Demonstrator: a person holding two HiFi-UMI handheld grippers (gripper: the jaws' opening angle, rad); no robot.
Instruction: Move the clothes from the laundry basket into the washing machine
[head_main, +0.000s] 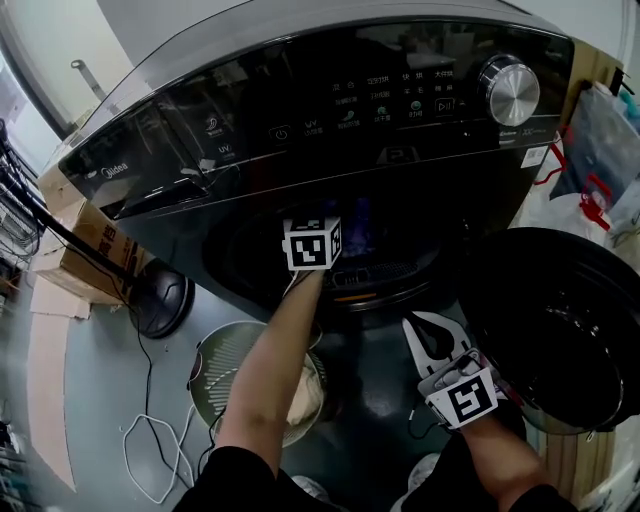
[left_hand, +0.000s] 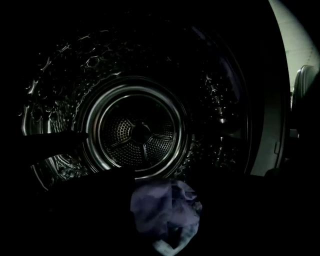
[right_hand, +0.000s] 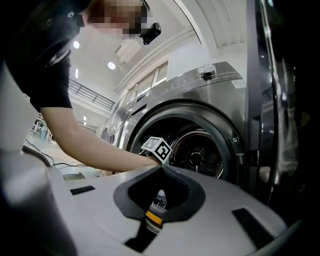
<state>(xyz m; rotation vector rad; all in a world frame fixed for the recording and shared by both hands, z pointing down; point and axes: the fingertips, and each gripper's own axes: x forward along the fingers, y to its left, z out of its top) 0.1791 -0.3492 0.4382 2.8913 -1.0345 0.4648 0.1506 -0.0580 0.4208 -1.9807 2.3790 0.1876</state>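
- A lilac cloth (left_hand: 165, 215) is sitting bunched at the mouth of the drum (left_hand: 142, 132), low in the left gripper view, inside the washer (head_main: 300, 60).
- The left gripper (head_main: 312, 243) is reaching into the washer's opening. Its jaws are showing only as dark shapes, clenched around the lilac cloth, which is filling the gap between them.
- The drum's steel wall is showing a dimpled pattern, and its back plate is showing three spokes and fine holes.
- The right gripper (head_main: 437, 342) is hanging outside and below the opening, beside the door (head_main: 560, 330). Its white jaws are pressed together at the tips and grasping nothing.
- In the right gripper view, the person's bare forearm (right_hand: 85, 140) is stretching to the marker cube (right_hand: 159, 148) at the drum's rim.
- The door is standing swung open to the right.
- The black control panel is carrying the brand "Midea" (head_main: 108, 172) at its left end and "UV" (head_main: 225, 150) further along. The other white labels are too small to read.
- A silver dial (head_main: 508, 90) is sitting at the panel's right end.
- The basket (head_main: 210, 360) is standing on the floor in front of the washer, under the left arm, with a beige cloth (head_main: 305, 395) lying in it.
- A cardboard box (head_main: 90, 240) is leaning at the washer's left, and a white cable (head_main: 150, 450) is trailing across the floor near the basket.
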